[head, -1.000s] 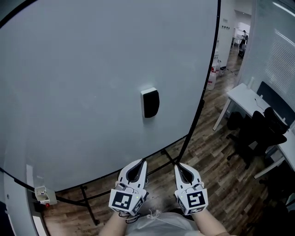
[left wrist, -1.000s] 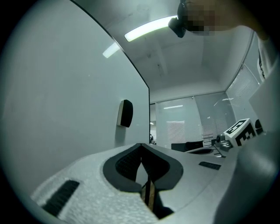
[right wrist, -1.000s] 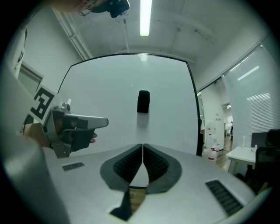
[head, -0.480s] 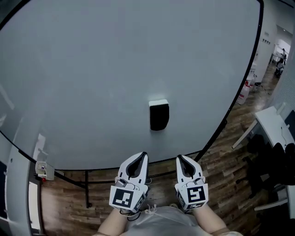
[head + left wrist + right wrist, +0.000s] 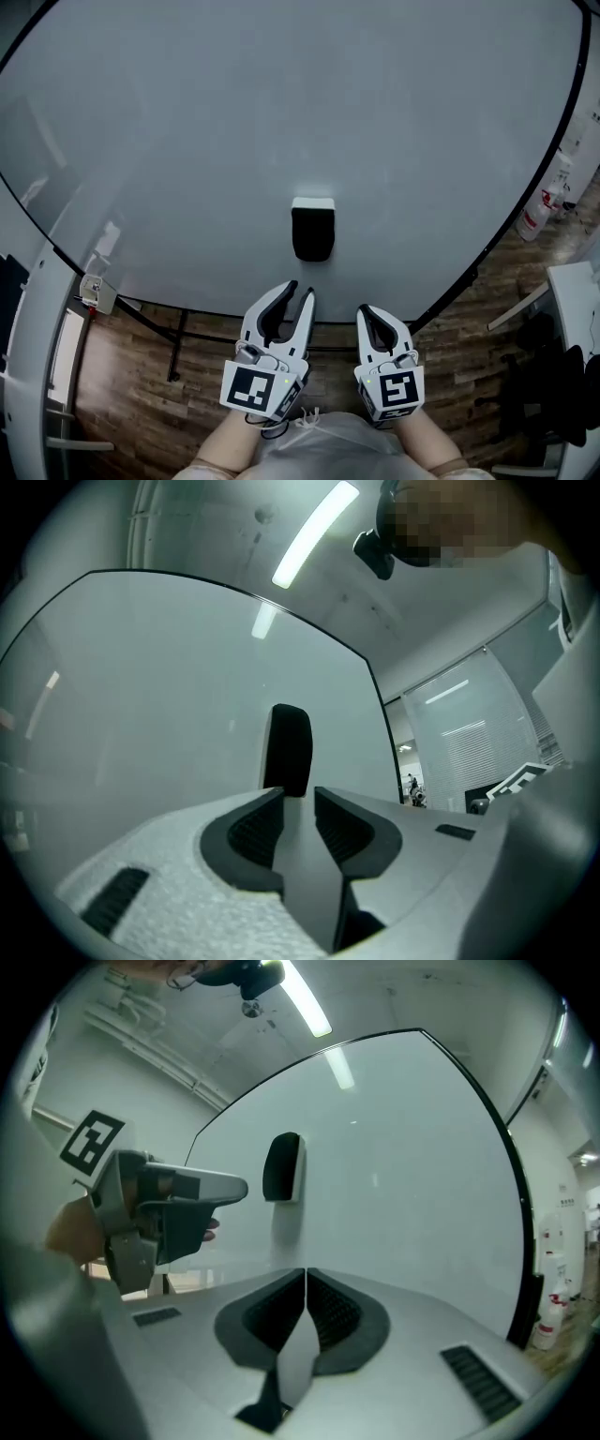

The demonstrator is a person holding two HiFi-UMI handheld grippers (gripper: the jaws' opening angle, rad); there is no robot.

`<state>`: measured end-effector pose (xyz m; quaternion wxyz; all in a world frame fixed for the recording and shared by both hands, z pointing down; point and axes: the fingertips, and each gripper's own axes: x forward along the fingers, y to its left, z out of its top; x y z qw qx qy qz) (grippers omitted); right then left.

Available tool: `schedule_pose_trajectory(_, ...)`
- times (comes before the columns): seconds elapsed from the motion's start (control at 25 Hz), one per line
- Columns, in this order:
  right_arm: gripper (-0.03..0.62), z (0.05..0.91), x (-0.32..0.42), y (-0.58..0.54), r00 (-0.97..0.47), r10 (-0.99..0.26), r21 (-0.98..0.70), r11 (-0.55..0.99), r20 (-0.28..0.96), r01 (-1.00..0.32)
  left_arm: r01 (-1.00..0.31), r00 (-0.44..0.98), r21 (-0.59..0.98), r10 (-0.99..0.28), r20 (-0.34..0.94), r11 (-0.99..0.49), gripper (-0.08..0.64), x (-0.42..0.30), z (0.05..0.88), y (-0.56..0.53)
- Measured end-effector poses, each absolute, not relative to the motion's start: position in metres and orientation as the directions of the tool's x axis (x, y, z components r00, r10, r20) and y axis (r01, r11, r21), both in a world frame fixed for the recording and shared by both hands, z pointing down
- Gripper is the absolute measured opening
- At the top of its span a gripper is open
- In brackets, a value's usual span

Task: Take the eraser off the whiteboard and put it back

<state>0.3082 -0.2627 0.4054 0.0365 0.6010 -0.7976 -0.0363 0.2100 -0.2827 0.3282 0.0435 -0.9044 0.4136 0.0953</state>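
Eraser (image 5: 313,230) clings to the whiteboard (image 5: 281,112) untouched, so everything remains: left gripper (image 5: 298,292) fingers have just been parting with nothing between them, right gripper (image 5: 367,311) fingers closed and empty, both short of it.

Left hand-held gripper (image 5: 299,291) and right hand-held gripper (image 5: 364,311) are white with black pads (image 5: 253,832).

Wood floor (image 5: 131,394), desk (image 5: 574,305), ceiling light (image 5: 314,532)
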Motion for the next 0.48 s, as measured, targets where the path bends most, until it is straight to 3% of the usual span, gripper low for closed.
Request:
schedule_pose_trajectory(0.04, 0.029, 0.406, 0.309, -0.264, -0.288, -0.957, 0.106, 0.288, 0.017, -0.952, -0.765, 0.631, -0.009, -0.747, -0.208, -0.644, 0.119, 0.212, 0.325, -0.285)
schedule_pose_trajectory(0.2, 0.028, 0.402, 0.307, -0.271, -0.317, -0.948, 0.118, 0.316, 0.016, -0.941, -0.808, 0.577, -0.026, -0.782, -0.235, -0.588, 0.235, 0.214, 0.306, -0.298)
schedule_pose_trajectory(0.48, 0.029, 0.403, 0.302, -0.272, -0.356, -0.934, 0.116, 0.355, 0.013, -0.927, -0.844, 0.528, -0.025, -0.820, -0.222, -0.536, 0.299, 0.226, 0.276, -0.325)
